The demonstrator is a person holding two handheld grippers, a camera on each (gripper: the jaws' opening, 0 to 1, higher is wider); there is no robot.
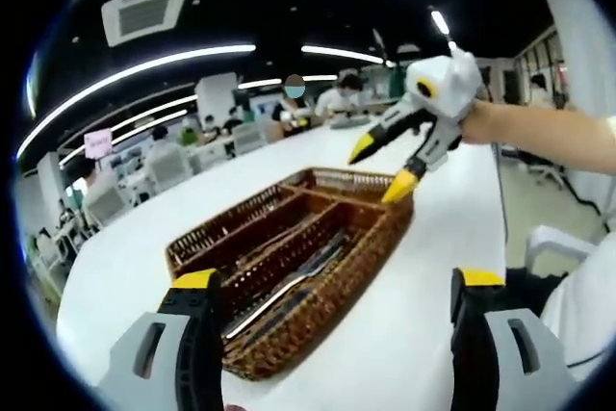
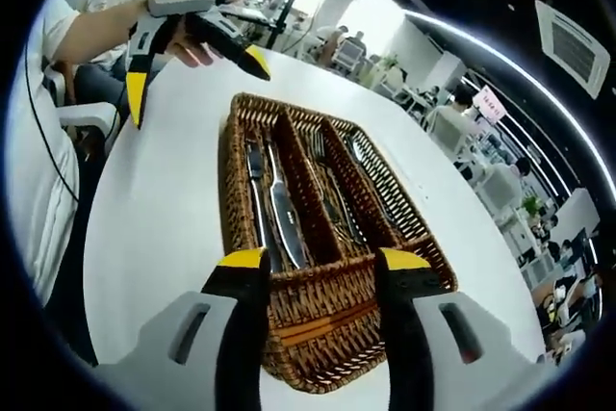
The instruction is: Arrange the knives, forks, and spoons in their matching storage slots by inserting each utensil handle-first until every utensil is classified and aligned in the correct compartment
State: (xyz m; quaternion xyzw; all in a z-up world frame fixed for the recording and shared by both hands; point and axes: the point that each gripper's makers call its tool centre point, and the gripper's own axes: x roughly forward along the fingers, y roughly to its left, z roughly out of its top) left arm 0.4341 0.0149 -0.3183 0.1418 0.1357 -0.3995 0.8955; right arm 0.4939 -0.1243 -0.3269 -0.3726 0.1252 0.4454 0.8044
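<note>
Since every utensil sits sorted in the basket (image 2: pixel 327 329) ahead, both tools (image 1: pixel 332 310) (image 2: pixel 318 281) gape wide, holding nothing; looks done.

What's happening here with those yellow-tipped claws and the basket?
A person holds a two-jaw gripper in each hand over a white table. Between them sits a brown wicker cutlery tray with long compartments; knives lie in one, and other utensils in the next ones. Both the left gripper and the right gripper are open and hold nothing, hovering at opposite ends of the tray.
</note>
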